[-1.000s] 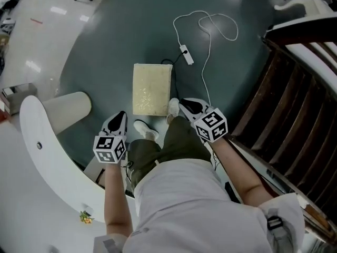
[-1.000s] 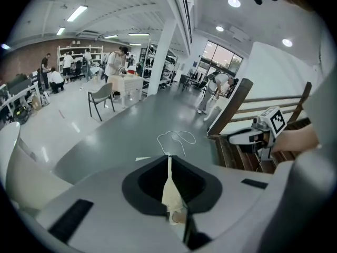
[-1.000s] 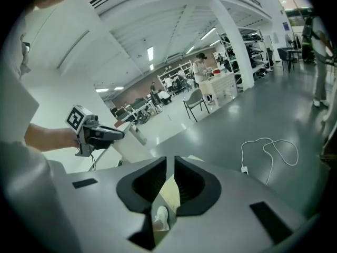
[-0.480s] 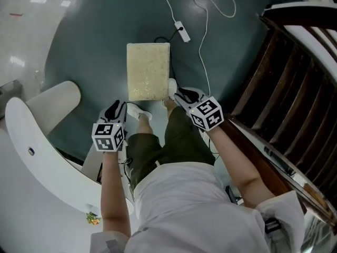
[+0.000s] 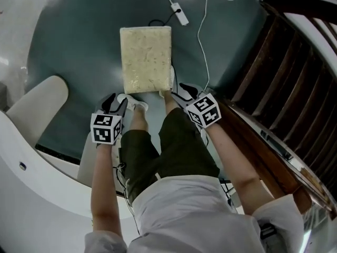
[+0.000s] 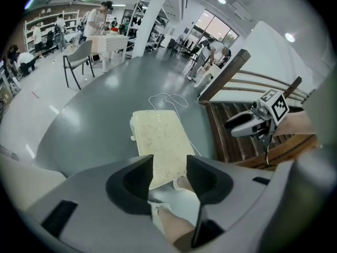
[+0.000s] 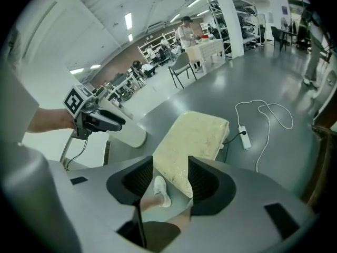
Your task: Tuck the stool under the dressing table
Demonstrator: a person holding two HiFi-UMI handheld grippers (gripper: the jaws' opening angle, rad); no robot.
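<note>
The stool, a rectangle with a pale yellow cushion top, stands on the dark floor ahead of my feet; it also shows as the stool and the stool. My left gripper hangs near the stool's near left corner, its jaws opening with nothing between them. My right gripper is by the near right corner, jaws opening too, nothing held. The white dressing table curves along the left.
A white cable with a power strip lies on the floor beyond the stool. A dark slatted wooden frame runs along the right. A pale rounded chair back sits at left. People and tables stand far off.
Both grippers have dropped toward the stool's near edge and their jaws have parted. The stool now sits closer and higher in the head view.
</note>
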